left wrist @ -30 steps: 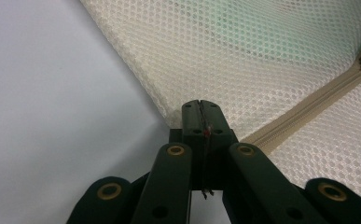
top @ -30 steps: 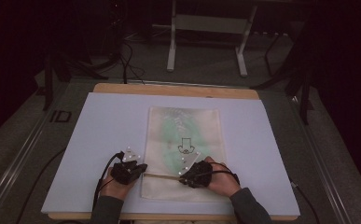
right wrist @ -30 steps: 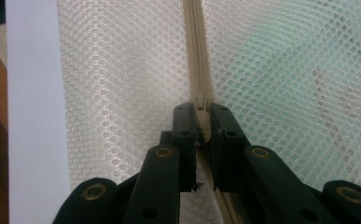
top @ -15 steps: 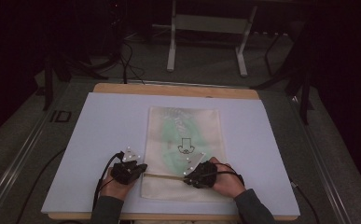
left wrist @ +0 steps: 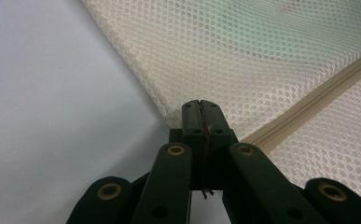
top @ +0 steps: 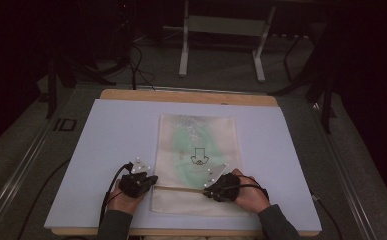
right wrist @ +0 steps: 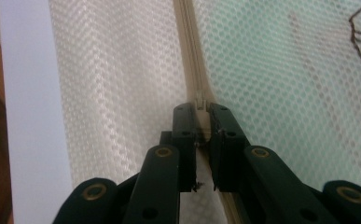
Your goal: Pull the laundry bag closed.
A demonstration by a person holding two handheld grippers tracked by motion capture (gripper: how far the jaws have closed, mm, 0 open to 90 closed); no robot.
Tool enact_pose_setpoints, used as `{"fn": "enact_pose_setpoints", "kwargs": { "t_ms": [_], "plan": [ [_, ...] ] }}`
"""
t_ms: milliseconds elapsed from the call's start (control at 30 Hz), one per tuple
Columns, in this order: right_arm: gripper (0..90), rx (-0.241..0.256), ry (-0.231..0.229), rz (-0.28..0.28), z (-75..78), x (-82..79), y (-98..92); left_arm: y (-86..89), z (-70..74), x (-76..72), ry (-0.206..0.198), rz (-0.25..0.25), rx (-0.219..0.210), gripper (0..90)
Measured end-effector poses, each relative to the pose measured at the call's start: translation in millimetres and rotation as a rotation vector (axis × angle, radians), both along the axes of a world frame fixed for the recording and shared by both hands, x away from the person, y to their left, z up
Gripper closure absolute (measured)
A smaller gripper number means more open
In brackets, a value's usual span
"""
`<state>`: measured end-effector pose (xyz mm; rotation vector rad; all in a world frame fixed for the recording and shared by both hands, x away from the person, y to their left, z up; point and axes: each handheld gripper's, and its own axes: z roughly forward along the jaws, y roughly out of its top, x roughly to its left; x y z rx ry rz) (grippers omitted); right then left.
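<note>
A cream mesh bag with something green inside and a black drawing lies flat on the white board. A zipper runs across its near end. My left gripper is at the bag's left edge, by the zipper's end. In the left gripper view its jaws are pressed together on the bag's edge, with the zipper tape running off to the right. My right gripper sits on the zipper line. The right gripper view shows it shut on the zipper pull.
The board rests on a wooden table with wide bare margins left and right of the bag. Beyond the far edge, on the dark floor, are a metal stand and cables. The board's near edge lies just behind my right gripper.
My right gripper has slid a little to the right along the zipper line. The left gripper has stayed at the bag's left edge.
</note>
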<state>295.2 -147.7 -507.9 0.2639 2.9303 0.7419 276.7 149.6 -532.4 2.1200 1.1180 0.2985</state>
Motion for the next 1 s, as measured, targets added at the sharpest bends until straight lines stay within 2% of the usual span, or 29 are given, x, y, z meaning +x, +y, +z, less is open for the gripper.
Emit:
{"fn": "enact_pose_setpoints", "kwargs": {
  "t_ms": [300,1000],
  "plan": [
    [82.4,0.003,0.0,-0.027,0.0,-1.0,-12.9,0.1,-0.1,0.0,0.0,-0.001,-0.001,89.6],
    [82.4,0.011,0.002,-0.058,1.9,0.2,-29.8,0.6,0.1,0.3,0.002,-0.004,0.0,89.7]
  ]
}}
